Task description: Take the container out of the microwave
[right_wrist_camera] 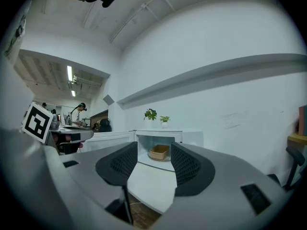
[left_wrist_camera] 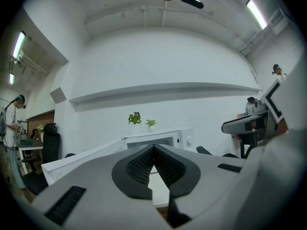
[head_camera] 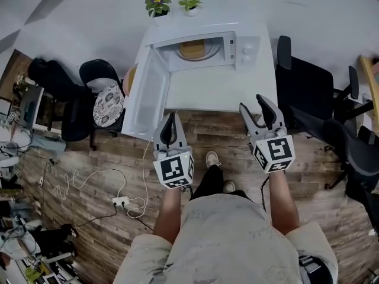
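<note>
Left gripper [head_camera: 172, 118] is hovering at the near edge of the white table [head_camera: 219, 90], jaws clenched on nothing. Right gripper [head_camera: 252, 103] is hanging right of it, jaws spread, empty. Farther back, the shallow tan container [head_camera: 192, 49] is sitting inside the white microwave [head_camera: 249, 46], whose door [head_camera: 145, 96] is hanging open to the left.

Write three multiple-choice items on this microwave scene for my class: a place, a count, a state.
1. Where is the tan container? A on top of the microwave B inside it C under it
2. How many potted plants show? A none B two C four
3. The microwave door is: A open B shut C missing
Answers: B, it sits in the cavity; B, two pots stand side by side; A, it hangs out to the left.
</note>
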`<state>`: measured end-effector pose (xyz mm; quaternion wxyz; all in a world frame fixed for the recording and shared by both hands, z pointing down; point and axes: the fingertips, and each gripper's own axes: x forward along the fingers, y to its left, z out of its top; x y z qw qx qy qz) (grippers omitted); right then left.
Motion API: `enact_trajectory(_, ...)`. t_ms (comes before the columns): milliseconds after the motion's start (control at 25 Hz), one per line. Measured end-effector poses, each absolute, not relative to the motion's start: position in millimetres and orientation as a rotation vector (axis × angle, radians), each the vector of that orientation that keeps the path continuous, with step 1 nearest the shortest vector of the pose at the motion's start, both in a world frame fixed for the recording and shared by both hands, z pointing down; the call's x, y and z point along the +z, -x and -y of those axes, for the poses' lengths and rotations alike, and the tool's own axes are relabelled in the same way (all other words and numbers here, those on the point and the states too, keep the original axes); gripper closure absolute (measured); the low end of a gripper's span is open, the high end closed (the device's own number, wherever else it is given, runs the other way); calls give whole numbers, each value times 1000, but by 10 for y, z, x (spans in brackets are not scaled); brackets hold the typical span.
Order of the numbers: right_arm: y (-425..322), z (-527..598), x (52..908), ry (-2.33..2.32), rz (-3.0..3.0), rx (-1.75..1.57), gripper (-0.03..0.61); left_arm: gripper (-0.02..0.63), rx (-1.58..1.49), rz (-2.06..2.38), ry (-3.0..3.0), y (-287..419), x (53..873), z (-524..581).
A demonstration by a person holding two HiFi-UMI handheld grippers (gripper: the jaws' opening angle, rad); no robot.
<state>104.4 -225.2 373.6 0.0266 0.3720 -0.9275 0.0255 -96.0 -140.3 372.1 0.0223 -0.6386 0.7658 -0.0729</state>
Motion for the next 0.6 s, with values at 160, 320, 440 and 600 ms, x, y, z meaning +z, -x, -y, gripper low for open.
enact_trajectory(160,-903,2463,3715,-1148,2849,44,359,606,-188,-2372,1983,1123,3724,1627)
enact_trajectory(320,-636,2658,3676,-1113,2834,-6,359,606,-181,-2369,1993,1328,3742,1871)
enact_trajectory(440,-431,2828,3639,-1098,2831,-26,359,606,-192,-2362,2000,1483,3767,2069)
enact_trajectory(600,-188,3058,3619,-1093,2828,-33,359,606,-175,-2359,2008,1688,3750,2285)
